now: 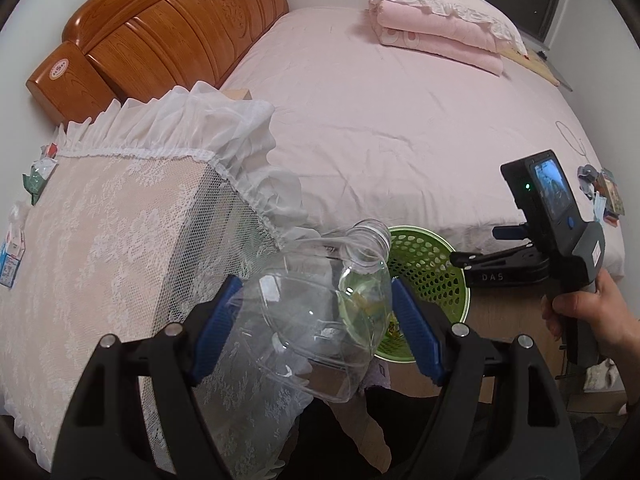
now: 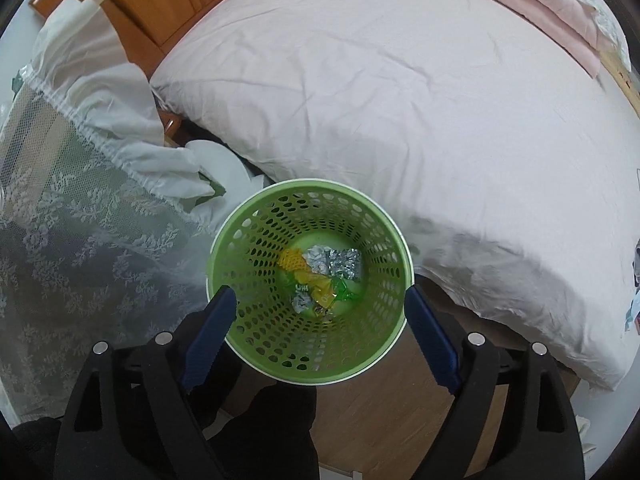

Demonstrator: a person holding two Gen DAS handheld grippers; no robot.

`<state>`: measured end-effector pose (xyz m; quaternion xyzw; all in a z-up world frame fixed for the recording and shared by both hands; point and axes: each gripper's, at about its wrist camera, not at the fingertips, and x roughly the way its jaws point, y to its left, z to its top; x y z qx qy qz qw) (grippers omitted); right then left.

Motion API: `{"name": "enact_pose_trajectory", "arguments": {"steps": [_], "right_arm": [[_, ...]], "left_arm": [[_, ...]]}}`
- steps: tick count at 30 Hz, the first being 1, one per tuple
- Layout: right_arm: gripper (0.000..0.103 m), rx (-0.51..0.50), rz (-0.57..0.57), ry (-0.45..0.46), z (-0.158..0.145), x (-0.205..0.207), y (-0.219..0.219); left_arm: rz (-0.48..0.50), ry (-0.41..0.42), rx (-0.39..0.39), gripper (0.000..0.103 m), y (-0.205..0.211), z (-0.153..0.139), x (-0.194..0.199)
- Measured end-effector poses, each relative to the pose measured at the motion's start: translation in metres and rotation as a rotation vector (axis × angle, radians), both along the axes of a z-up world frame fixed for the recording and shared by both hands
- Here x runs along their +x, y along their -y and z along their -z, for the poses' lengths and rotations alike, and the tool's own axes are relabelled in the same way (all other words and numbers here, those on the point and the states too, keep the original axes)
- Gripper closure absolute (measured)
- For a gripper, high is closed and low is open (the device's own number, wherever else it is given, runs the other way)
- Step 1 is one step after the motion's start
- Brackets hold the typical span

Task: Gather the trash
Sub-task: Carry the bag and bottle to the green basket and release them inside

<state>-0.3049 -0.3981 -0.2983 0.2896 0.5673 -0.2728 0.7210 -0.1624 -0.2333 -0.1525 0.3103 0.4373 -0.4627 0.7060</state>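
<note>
Currently the left gripper (image 1: 316, 332) is clenched on a clear plastic bottle (image 1: 320, 316), both blue pads pressing its flanks, the capless neck aimed toward 1 o'clock. The bottle looks empty and crumpled, so I judge it light and liable to twist between the pads. Just past its neck, at 1 o'clock in the left wrist view, stands the green perforated wastebasket (image 1: 432, 276) on the wooden floor beside the bed (image 1: 380, 112). The right gripper (image 2: 318, 320) hangs directly above that basket (image 2: 308, 372) with jaws spread wide and nothing between them; its pads frame the rim at 9 and 3 o'clock. Foil and yellow-green wrappers (image 2: 324, 276) lie on the basket floor, dead centre below the released claw. Step in hand, as I read it: right-hand load is already deposited; bottle drop is pending. The next move calls for carrying the bottle forward over the rim and letting go only once it is over the opening, with the right gripper cleared out of the way, since the two tools would crowd the same opening. At 9 o'clock in the left view a lace-covered nightstand (image 1: 120, 240) bears more scraps along its far edge (image 1: 38, 176). Farther off, at 12 o'clock, folded pink bedding (image 1: 440, 28) rests on the bed.
</note>
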Motion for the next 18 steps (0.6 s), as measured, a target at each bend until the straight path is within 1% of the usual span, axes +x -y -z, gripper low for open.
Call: {"name": "enact_pose_trajectory", "arguments": {"steps": [3,9,12,15,18], "right_arm": [[0.012,-0.02,0.023,0.009,-0.009,0.0,0.003],[0.01,-0.04,0.05,0.033,-0.029,-0.008,0.011],[0.006,-0.037,0.073,0.049,-0.039,-0.017,0.014],[0.005,-0.011,0.096,0.064,-0.044,-0.031,0.017],[0.005,-0.009,0.116,0.053,-0.046,-0.044,0.02]], "left_arm": [[0.017,-0.004,0.003,0.029,0.004,0.003,-0.005],[0.067,-0.03,0.022,0.029,0.018,0.016,-0.023],[0.1,-0.057,0.044,0.029,0.032,0.034,-0.036],[0.129,-0.084,0.079,0.029,0.048,0.059,-0.049],[0.15,-0.094,0.118,0.029,0.063,0.082,-0.059]]}}
